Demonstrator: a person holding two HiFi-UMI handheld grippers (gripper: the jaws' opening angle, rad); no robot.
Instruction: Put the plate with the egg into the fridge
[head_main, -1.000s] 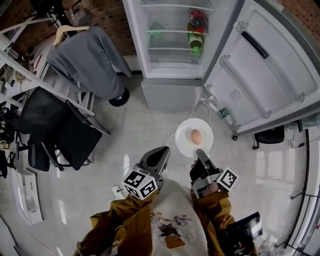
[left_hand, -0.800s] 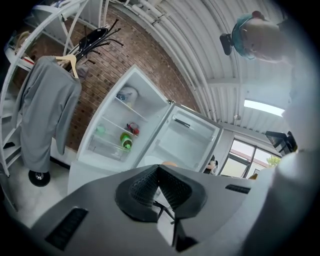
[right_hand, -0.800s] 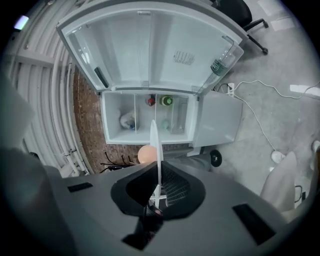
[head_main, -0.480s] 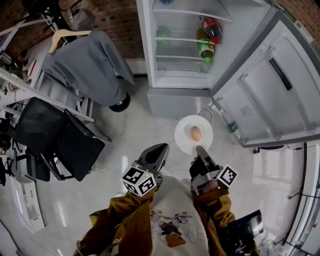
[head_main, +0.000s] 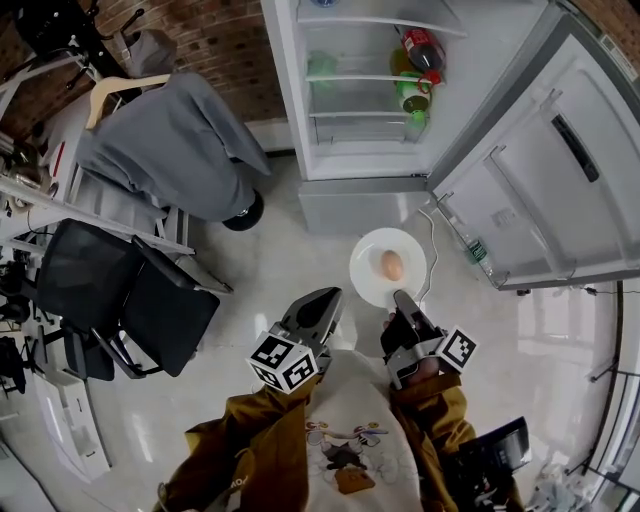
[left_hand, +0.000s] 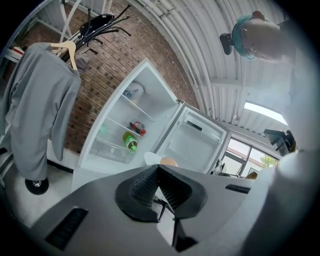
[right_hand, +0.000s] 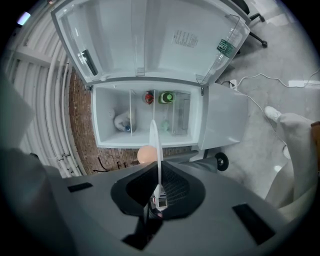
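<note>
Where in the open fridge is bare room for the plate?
The clear middle shelf is bare between the pale green object and the red-capped dark bottle. The shelf below is bare left of the green bottle. The right side is crowded.

The plate is plain white, and the egg is pale orange-brown. At twelve o'clock in the head view the fridge is white inside and out. It shows a green bottle and a dark bottle with a red label. The brick wall at eleven o'clock is red-brown, the hanging garment grey, and the chair at nine o'clock black. The floor is pale, glossy grey. The left gripper and right gripper are dark grey with black-and-white square markers. The sleeves are mustard brown.
</note>
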